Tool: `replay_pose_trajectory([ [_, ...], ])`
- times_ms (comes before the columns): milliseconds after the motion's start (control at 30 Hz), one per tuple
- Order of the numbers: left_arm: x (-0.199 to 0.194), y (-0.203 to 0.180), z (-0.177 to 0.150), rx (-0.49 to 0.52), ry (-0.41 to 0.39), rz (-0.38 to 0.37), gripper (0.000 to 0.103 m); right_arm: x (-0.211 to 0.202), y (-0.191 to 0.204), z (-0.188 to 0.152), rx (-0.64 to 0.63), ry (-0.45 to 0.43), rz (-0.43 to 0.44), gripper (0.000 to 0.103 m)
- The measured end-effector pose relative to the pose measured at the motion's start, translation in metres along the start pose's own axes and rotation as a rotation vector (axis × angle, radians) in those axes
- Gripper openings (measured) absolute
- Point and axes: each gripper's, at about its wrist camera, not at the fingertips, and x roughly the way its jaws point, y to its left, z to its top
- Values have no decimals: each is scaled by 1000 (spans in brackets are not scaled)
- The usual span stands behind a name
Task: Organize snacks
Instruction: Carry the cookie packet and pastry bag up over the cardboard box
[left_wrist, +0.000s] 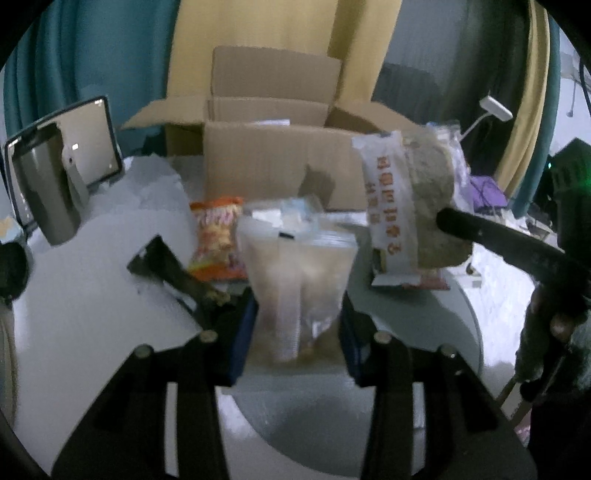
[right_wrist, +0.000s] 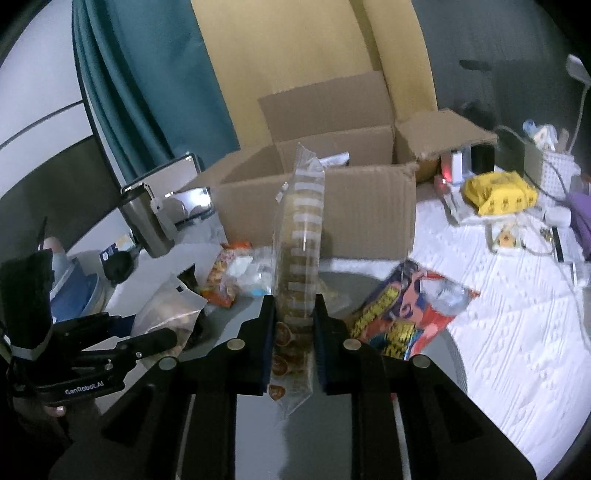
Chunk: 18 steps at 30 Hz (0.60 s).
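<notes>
My left gripper (left_wrist: 297, 314) is shut on a clear snack bag (left_wrist: 299, 273) and holds it upright above the grey round tray (left_wrist: 443, 306). My right gripper (right_wrist: 293, 314) is shut on a bread packet (right_wrist: 299, 236) held edge-on; the same packet shows in the left wrist view (left_wrist: 410, 206), with my right gripper's finger (left_wrist: 480, 232) on it. The open cardboard box (left_wrist: 273, 166) stands behind both, also in the right wrist view (right_wrist: 332, 206). An orange snack bag (left_wrist: 218, 236) lies before the box. A red comic-print snack bag (right_wrist: 402, 310) lies on the tray, right of my right gripper.
A tablet on a stand (left_wrist: 62, 162) is at the left. A dark wrapper (left_wrist: 173, 273) lies near the orange bag. A yellow packet (right_wrist: 498, 192), cables and small items clutter the white cloth (right_wrist: 498, 314) at the right. Curtains hang behind.
</notes>
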Motion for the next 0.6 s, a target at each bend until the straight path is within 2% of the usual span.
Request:
replay_pose_trajectory([
  [600,-2,20,66,19,-113,23,43,-1,-8,54,-37,-86,-17,20],
])
